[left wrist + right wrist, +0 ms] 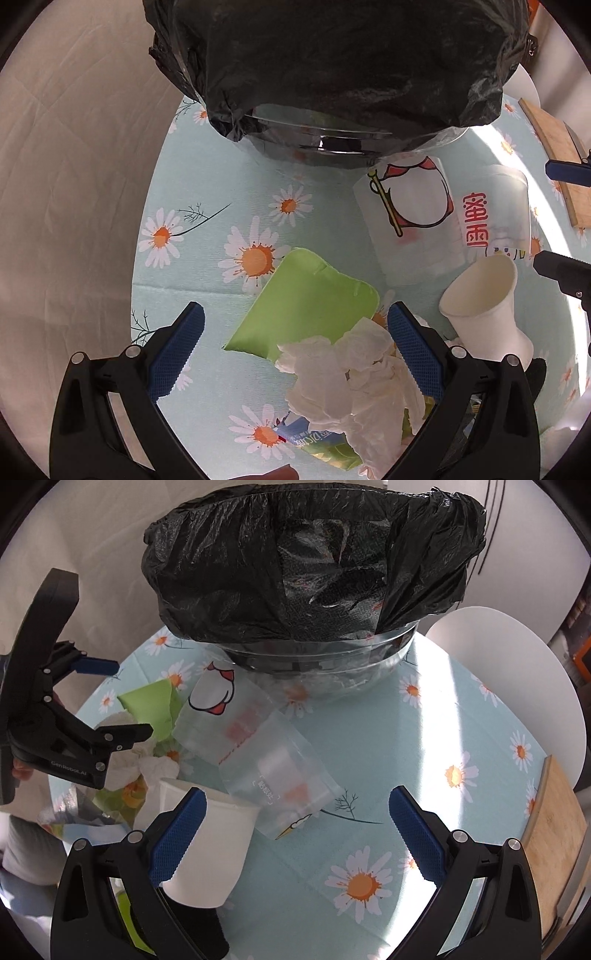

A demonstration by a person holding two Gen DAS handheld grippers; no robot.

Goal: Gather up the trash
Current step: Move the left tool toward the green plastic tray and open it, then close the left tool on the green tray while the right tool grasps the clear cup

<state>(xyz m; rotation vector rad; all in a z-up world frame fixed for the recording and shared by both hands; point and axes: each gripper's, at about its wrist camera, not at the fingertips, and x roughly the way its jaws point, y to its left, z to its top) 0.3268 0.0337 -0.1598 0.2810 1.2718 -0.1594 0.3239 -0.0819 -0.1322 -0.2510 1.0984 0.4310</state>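
A bin lined with a black bag stands at the far side of the daisy tablecloth. My left gripper is open over a green packet and crumpled white tissue, touching neither. A printed clear plastic bag lies in front of the bin. My right gripper is open and low over the cloth. A white paper cup rests against its left finger, ungripped. Each gripper shows in the other's view: the left gripper and the right gripper.
A colourful snack wrapper lies under the tissue. A wooden board sits at the table's right edge, with a white round chair seat beyond. A fingertip shows at the bottom. Beige fabric lies left of the table.
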